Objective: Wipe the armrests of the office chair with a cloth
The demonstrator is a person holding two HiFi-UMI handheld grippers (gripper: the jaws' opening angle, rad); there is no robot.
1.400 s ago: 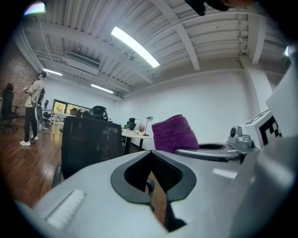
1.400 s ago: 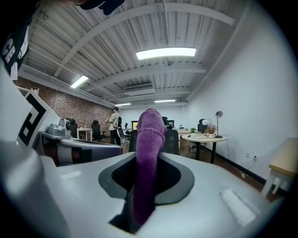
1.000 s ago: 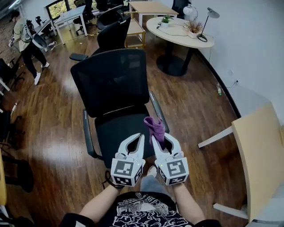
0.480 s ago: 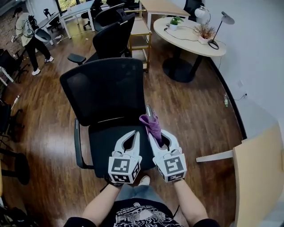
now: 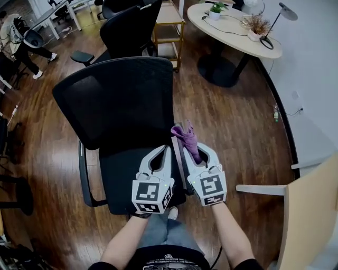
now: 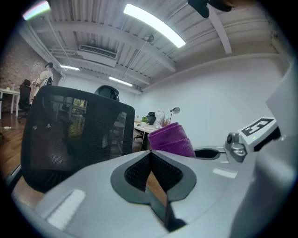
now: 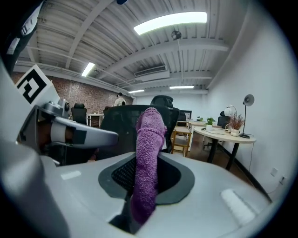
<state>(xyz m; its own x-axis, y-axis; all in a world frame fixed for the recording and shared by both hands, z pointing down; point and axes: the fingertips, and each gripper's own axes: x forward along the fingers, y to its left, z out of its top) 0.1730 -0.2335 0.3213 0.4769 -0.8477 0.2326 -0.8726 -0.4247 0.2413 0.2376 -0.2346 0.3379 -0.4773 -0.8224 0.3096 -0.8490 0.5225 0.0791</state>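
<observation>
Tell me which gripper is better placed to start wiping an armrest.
Right. The right tongs are shut on the purple cloth and, in the head view, sit close by the armrest that shows between the two grippers. The left tongs are shut on nothing.

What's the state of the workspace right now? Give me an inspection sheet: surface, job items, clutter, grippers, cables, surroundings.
Surface: wooden floor.
Job's things: office chair, seat towards the person; purple cloth by the armrest on the person's right, contact unclear.
Clutter: nothing seen on the seat.
Grippers: left hand-held gripper shut, empty; right hand-held gripper shut on the cloth.
Cables: nothing seen near the chair.
Surroundings: second chair, round table with lamp, a person far left.
</observation>
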